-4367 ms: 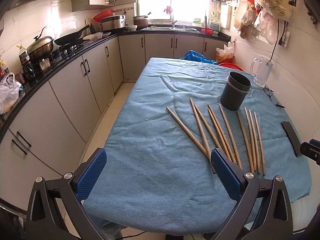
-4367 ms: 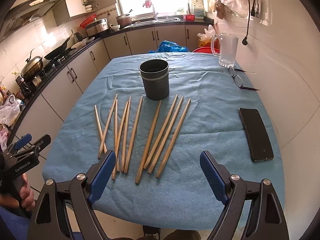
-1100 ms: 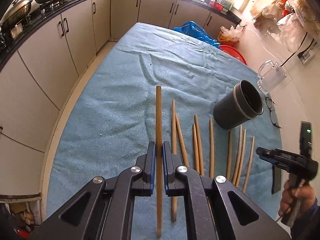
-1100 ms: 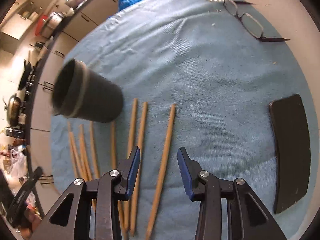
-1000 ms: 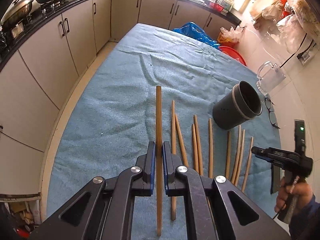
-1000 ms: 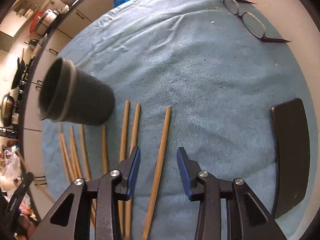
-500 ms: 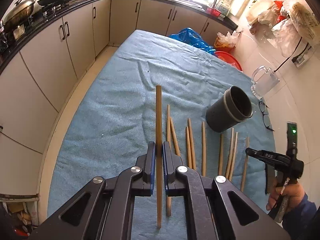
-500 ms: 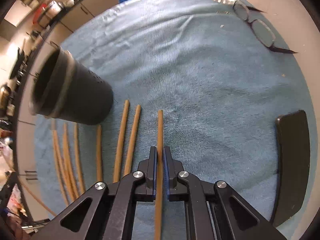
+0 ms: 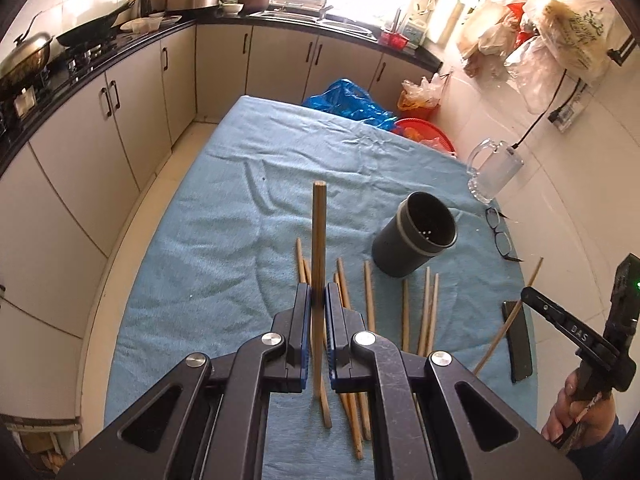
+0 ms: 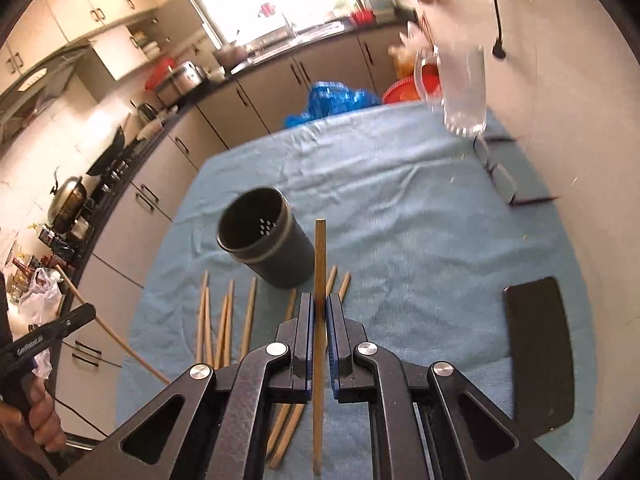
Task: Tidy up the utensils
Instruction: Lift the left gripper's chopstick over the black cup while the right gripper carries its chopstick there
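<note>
Covering the table, a rumpled blue cloth [image 9: 224, 240].

1. Right gripper [image 10: 318, 308]: jaws closed on one wooden chopstick [image 10: 319, 264], lifted clear of the blue cloth [image 10: 420, 240].
2. Dark holder [image 10: 266, 236]: upright on cloth, empty.
3. Loose chopsticks [image 10: 228, 324]: lying beside the holder.
4. Left gripper [image 10: 60, 326]: at left edge, gripping another chopstick [image 10: 116, 336].
5. Phone [image 10: 538, 352]: right, flat.

We are seeing the cup [image 9: 414, 240] standing on the cloth [image 9: 224, 240], loose chopsticks [image 9: 368, 300] lying before it (phone [image 9: 520, 344] rightward).
</note>
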